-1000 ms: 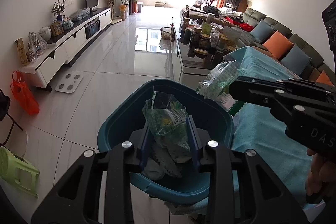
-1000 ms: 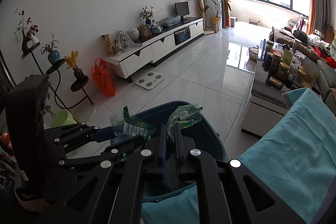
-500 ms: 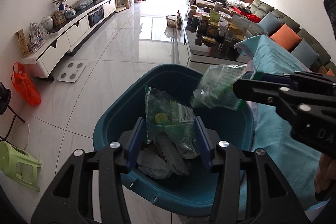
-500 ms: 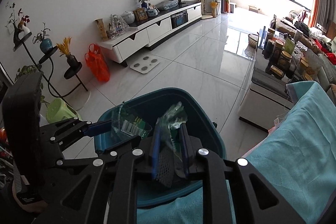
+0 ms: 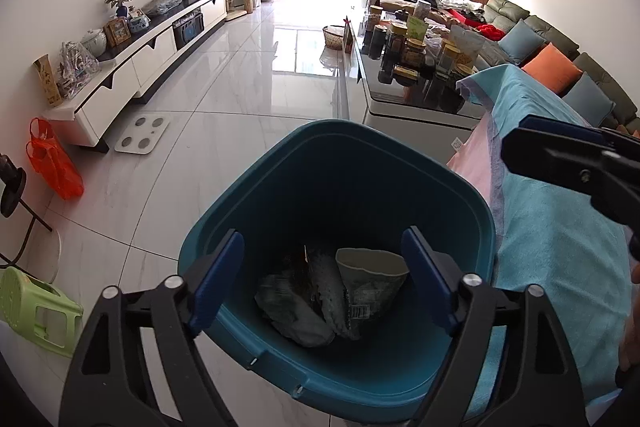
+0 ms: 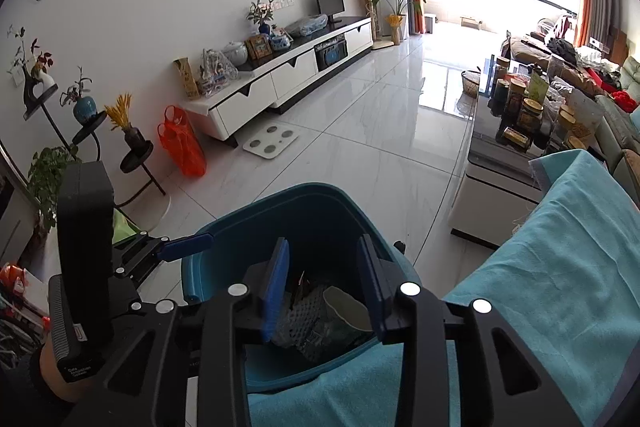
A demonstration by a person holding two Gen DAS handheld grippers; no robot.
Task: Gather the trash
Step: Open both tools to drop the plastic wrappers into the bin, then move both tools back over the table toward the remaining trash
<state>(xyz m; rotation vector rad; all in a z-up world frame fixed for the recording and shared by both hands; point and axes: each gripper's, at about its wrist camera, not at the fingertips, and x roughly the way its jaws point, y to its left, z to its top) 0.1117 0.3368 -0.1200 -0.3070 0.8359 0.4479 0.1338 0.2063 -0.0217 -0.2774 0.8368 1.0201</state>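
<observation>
Drop step done over the deep teal plastic bin [image 5: 460, 195]; crumpled wrappers [image 5: 340, 295] inside; left gripper [image 5: 328, 279] jaws just opened wide, right gripper [image 6: 324, 287] jaws just parted, both empty; next, back to the teal-clothed bench [image 6: 560, 267] for more trash

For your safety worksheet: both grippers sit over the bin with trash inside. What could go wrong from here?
1. The left gripper hangs with open jaws inside the teal bin; lifting carelessly might catch the rim and tip it.
2. The teal cloth drapes against the bin; the right gripper could snag it.
</observation>
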